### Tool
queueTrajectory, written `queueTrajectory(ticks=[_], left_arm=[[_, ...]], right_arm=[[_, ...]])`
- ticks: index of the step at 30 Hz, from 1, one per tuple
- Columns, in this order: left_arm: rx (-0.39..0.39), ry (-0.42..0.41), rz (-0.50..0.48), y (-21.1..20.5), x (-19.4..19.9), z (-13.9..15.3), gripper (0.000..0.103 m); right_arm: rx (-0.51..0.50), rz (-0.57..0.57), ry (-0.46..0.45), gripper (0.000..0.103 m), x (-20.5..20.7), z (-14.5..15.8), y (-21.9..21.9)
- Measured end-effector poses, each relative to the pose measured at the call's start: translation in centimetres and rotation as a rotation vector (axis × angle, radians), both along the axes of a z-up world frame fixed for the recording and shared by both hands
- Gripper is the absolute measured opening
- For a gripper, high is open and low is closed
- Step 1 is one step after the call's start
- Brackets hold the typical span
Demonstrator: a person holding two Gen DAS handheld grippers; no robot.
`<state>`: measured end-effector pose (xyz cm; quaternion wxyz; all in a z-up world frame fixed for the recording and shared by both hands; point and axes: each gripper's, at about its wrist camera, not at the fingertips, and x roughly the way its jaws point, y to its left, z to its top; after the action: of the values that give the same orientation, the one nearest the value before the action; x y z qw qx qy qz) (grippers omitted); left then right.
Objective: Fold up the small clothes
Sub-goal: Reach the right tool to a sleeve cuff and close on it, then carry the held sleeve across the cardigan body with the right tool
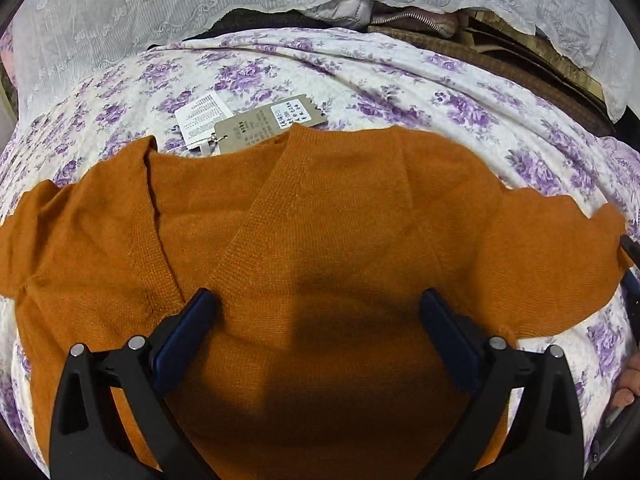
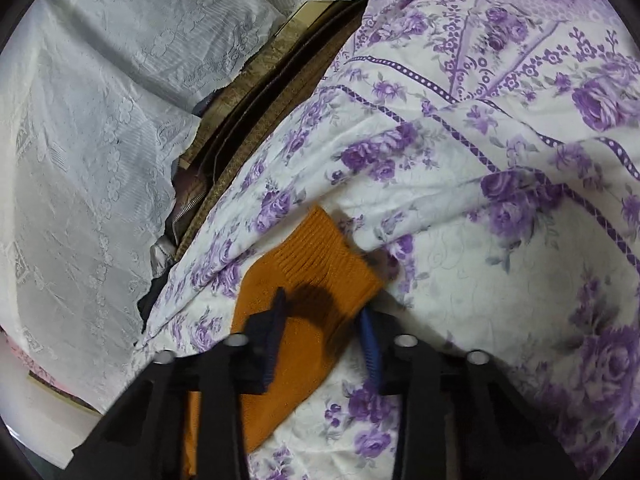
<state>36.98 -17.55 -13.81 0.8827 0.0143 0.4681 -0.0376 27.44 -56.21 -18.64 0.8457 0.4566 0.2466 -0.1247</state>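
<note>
An orange knit V-neck sweater [image 1: 320, 208] lies spread face up on a purple-flowered bedsheet [image 1: 420, 92], with paper hang tags [image 1: 256, 120] at its neckline. My left gripper [image 1: 316, 304] is open just above the sweater's chest, its blue-padded fingers wide apart. My right gripper [image 2: 324, 312] is open around the ribbed cuff of one orange sleeve [image 2: 316, 264]. One finger lies over the sleeve and the other along its edge. The jaws stand apart and do not pinch the cloth.
A white lace cover [image 1: 120, 12] hangs along the far side of the bed, with brown boards and bundled cloth [image 1: 400, 20] behind it. The flowered quilt [image 2: 500, 120] rises in folds past the sleeve cuff. A hand [image 1: 626, 384] shows at the right edge.
</note>
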Motion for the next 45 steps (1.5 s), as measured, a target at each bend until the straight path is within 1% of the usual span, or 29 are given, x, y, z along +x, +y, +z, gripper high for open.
queueTrajectory(ticks=[1,2,4,6,7,9,10,11,13,15,16,18,19,20,22,24,27,29,31,33,35,37,39,41,42,44,45], left_arm=[[-0.007,-0.002,-0.001,0.1,-0.2,0.1,0.099],[-0.02,-0.004,-0.002,0.3,-0.2,0.2,0.099],[-0.05,-0.021,0.002,0.7,-0.3,0.6,0.099],[-0.086,-0.056,0.018,1.3,-0.6,1.2,0.099],[-0.101,-0.062,0.023,1.4,-0.5,1.3,0.099],[-0.095,-0.024,0.021,1.2,0.1,0.7,0.099],[-0.06,0.011,0.015,0.7,0.6,-0.1,0.099],[-0.025,0.017,0.007,0.2,0.7,-0.3,0.099],[0.013,0.0,0.001,-0.5,0.5,-0.2,0.099],[0.008,-0.001,0.001,-0.3,0.5,-0.3,0.099],[-0.007,-0.001,0.001,-0.2,0.5,-0.2,0.099],[-0.027,-0.006,-0.001,0.1,0.4,-0.1,0.099],[-0.039,-0.009,-0.004,0.3,0.3,0.0,0.099],[-0.046,-0.012,-0.006,0.5,0.2,0.1,0.099],[-0.064,-0.019,-0.008,0.9,-0.2,0.3,0.099],[-0.088,-0.026,-0.004,1.7,-0.5,0.9,0.099],[-0.106,-0.03,-0.014,3.1,-1.2,1.9,0.099],[-0.108,-0.046,-0.017,4.4,-2.0,3.1,0.099],[-0.078,-0.085,0.015,6.1,-2.8,4.4,0.099],[-0.048,-0.127,0.023,7.7,-3.5,5.6,0.099],[0.01,-0.164,0.034,9.8,-4.2,6.6,0.099],[0.081,-0.187,0.051,11.7,-4.6,7.0,0.099],[0.17,-0.205,0.084,14.2,-4.9,6.5,0.099],[0.245,-0.215,0.133,17.1,-5.3,5.5,0.099],[0.27,-0.218,0.163,18.6,-5.5,5.0,0.099],[0.271,-0.211,0.232,22.0,-6.0,4.2,0.099],[0.248,-0.198,0.262,23.6,-6.3,3.8,0.099]], right_arm=[[0.012,0.005,-0.028,0.006,-0.3,0.0,-0.1],[0.012,-0.008,-0.056,0.007,-1.0,0.4,-0.2],[-0.001,-0.02,-0.085,0.007,-2.4,1.3,-0.1],[-0.023,-0.026,-0.088,0.006,-3.5,1.8,0.3],[-0.034,-0.032,-0.073,0.006,-3.7,1.8,0.4],[-0.019,-0.045,-0.004,0.006,-3.4,0.7,0.3],[0.012,-0.048,0.039,0.006,-3.1,-0.2,0.0],[0.031,-0.046,0.051,0.006,-3.1,-0.7,-0.2],[0.03,-0.026,0.051,0.008,-3.0,-0.5,-0.3],[0.024,-0.013,0.039,0.023,-2.9,-0.4,0.1],[0.007,-0.004,0.032,0.025,-2.8,-0.1,0.3],[-0.035,-0.004,0.046,0.023,-2.3,0.3,1.0],[-0.047,-0.006,0.048,0.02,-2.3,0.4,1.1],[-0.047,-0.01,0.045,0.007,-2.2,0.4,1.3],[-0.033,-0.013,0.037,0.007,-2.3,0.2,1.2],[-0.044,-0.014,0.032,0.007,-2.3,0.4,1.2],[-0.107,-0.005,0.011,0.007,-2.5,1.7,1.9],[-0.152,0.013,-0.009,0.007,-2.7,2.9,2.8],[-0.187,0.031,-0.029,0.007,-2.8,4.1,3.8],[-0.21,0.054,-0.051,0.007,-3.0,5.4,5.0],[-0.219,0.073,-0.068,0.007,-3.2,6.3,6.0],[-0.221,0.086,-0.08,0.007,-3.3,7.0,6.7],[-0.225,0.098,-0.089,0.007,-3.2,7.6,7.6],[-0.227,0.107,-0.091,0.007,-3.0,8.1,8.4],[-0.227,0.111,-0.092,0.007,-2.9,8.3,8.8],[-0.229,0.123,-0.097,0.007,-2.7,8.7,9.7],[-0.232,0.127,-0.098,0.007,-2.4,9.0,10.1]])
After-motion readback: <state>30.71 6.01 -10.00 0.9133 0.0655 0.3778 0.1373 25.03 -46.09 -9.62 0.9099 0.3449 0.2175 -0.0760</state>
